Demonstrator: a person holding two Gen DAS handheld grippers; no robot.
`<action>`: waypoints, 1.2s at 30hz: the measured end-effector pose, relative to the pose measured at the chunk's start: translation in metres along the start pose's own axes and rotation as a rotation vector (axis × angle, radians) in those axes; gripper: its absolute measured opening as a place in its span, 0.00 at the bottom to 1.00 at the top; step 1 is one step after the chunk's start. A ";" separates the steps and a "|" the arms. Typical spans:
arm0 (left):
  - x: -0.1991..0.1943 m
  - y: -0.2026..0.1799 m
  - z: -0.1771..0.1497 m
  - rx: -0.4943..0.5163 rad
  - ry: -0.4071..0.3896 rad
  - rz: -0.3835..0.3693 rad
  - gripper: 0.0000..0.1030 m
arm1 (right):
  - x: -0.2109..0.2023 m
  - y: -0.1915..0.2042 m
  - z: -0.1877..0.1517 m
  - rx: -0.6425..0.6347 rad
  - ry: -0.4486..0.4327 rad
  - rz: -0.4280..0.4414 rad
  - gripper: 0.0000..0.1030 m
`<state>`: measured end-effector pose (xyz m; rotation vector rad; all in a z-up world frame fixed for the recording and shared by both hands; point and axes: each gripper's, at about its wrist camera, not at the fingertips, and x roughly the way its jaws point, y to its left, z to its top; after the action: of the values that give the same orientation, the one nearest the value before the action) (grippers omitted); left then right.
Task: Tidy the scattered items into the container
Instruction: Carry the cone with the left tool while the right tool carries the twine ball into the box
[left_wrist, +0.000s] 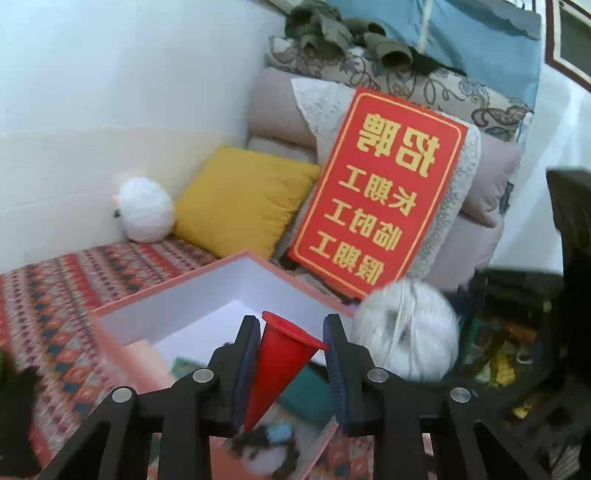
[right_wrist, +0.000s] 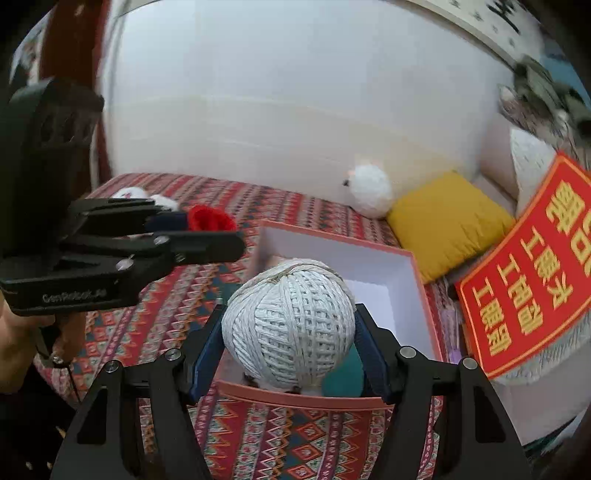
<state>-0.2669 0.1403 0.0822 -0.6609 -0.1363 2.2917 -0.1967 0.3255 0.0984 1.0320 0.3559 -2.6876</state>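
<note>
Both grippers hang over the pink box (right_wrist: 417, 295) on the patterned bedspread (right_wrist: 258, 443). The left gripper (left_wrist: 290, 332), held level in a hand (right_wrist: 14, 343) at the left edge of the right wrist view, reaches in from the side above the box's near-left corner; its jaws stand partly open with a red cone (left_wrist: 277, 365) lodged between them, leaning on the left pad, wide end forward. The right gripper (right_wrist: 288, 325) points down at the box, its jaws spread wide and clamped on both sides of a ball of white twine (right_wrist: 288, 325), which sits over the box's near wall. A teal item (right_wrist: 343, 376) lies inside the box.
</note>
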 end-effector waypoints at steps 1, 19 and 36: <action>0.012 -0.002 0.006 -0.002 0.007 -0.007 0.28 | 0.005 -0.010 -0.002 0.019 0.002 -0.001 0.67; 0.102 0.036 0.018 -0.127 0.037 0.021 0.99 | 0.123 -0.089 0.008 0.115 0.030 -0.030 0.92; 0.000 0.059 0.001 -0.169 -0.029 0.115 0.99 | 0.062 -0.028 0.001 0.113 0.014 -0.019 0.93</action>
<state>-0.3044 0.0974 0.0669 -0.7386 -0.3163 2.4189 -0.2506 0.3433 0.0605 1.0836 0.2200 -2.7458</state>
